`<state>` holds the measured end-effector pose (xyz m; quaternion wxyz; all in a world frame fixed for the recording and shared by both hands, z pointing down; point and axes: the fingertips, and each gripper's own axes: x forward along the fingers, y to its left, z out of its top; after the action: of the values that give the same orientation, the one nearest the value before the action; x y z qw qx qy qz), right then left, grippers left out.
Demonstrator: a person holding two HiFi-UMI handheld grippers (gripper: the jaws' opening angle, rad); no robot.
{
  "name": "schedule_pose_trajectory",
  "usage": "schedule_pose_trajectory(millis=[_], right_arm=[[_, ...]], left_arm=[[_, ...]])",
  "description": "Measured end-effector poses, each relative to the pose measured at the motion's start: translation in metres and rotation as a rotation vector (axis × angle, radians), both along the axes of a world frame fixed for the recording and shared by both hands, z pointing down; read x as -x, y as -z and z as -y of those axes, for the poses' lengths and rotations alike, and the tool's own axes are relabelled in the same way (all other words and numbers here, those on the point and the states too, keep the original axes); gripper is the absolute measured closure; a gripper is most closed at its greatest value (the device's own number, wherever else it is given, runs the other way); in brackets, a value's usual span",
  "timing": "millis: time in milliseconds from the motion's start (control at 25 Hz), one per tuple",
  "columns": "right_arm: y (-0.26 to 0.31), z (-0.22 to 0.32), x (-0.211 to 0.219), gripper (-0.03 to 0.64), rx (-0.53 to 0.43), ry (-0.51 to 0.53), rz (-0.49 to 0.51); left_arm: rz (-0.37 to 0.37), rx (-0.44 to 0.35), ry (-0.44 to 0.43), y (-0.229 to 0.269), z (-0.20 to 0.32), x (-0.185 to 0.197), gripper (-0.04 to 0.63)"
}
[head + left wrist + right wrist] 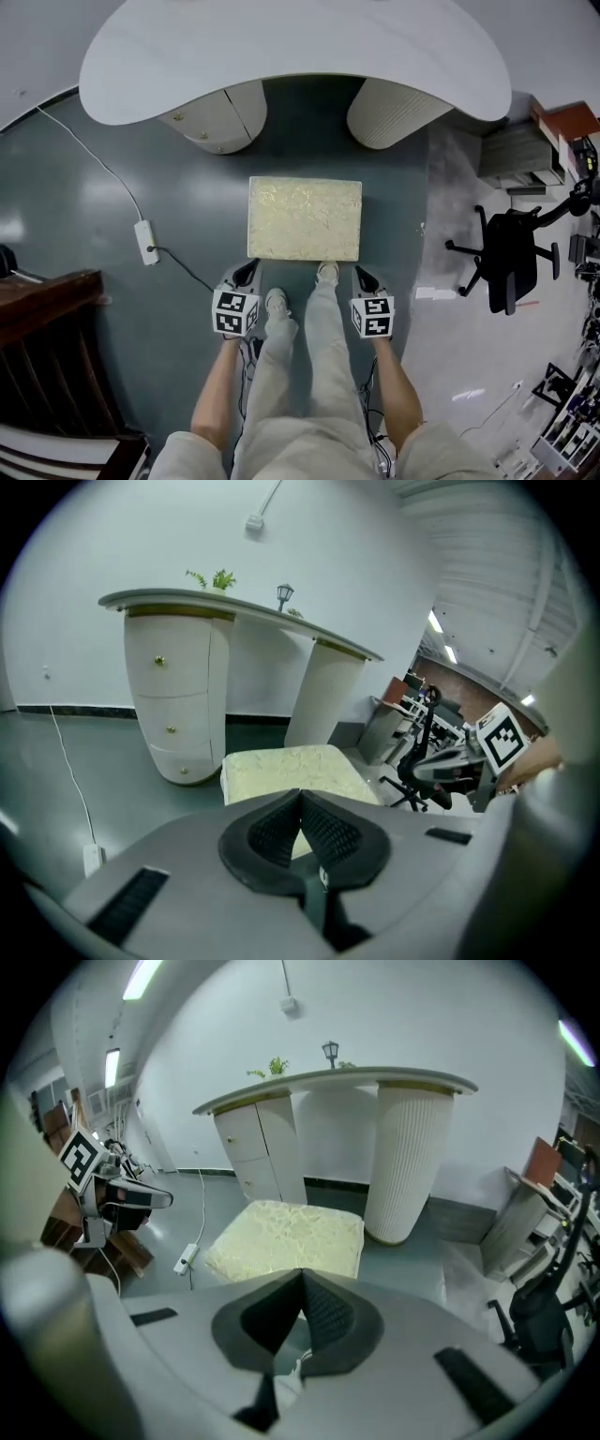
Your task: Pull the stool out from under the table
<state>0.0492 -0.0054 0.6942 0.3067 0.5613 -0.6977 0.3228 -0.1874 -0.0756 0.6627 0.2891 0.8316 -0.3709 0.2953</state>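
1. Head view: I see the stool (305, 218) on the floor in front of the table (281, 56), clear of the top and just out from between the two pedestals. Its near edge lies by the person's shoe (327, 272).
2. Head view: the left gripper (248, 272) sits at the stool's near left corner and the right gripper (364, 279) at its near right corner. Neither holds it. A power strip (146, 241) lies well to the left and an office chair (511, 258) well to the right.
3. Left gripper view: the left gripper (300, 794) has its jaws pressed together on nothing. The stool (281, 766) lies beyond the tips, with the table (234, 607) behind it.
4. Right gripper view: the right gripper (302, 1274) has its jaws pressed together, also empty. The stool (291, 1237) is ahead, apart from the tips and in front of the table (337, 1082).
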Motion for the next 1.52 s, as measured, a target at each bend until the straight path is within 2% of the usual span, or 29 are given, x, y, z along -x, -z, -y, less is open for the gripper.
schedule_pose_trajectory(millis=[320, 520, 920, 1200, 1520], right_arm=[[0.108, 0.035, -0.012, 0.62, -0.122, -0.033, 0.01], [0.19, 0.071, -0.016, 0.62, -0.244, -0.037, -0.008], [0.335, 0.103, -0.018, 0.62, -0.445, -0.045, -0.015], [0.395, 0.083, -0.011, 0.621, -0.512, -0.041, -0.041], [0.425, 0.047, -0.004, 0.621, -0.546, -0.054, -0.057]], left_arm=[[-0.033, -0.128, -0.05, 0.116, 0.052, -0.025, 0.584], [-0.07, -0.222, -0.064, 0.2, 0.086, -0.033, 0.584], [-0.12, -0.368, -0.097, 0.341, 0.099, -0.035, 0.584], [-0.152, -0.418, -0.075, 0.395, 0.082, -0.024, 0.584], [-0.164, -0.453, -0.062, 0.428, 0.057, -0.013, 0.584]])
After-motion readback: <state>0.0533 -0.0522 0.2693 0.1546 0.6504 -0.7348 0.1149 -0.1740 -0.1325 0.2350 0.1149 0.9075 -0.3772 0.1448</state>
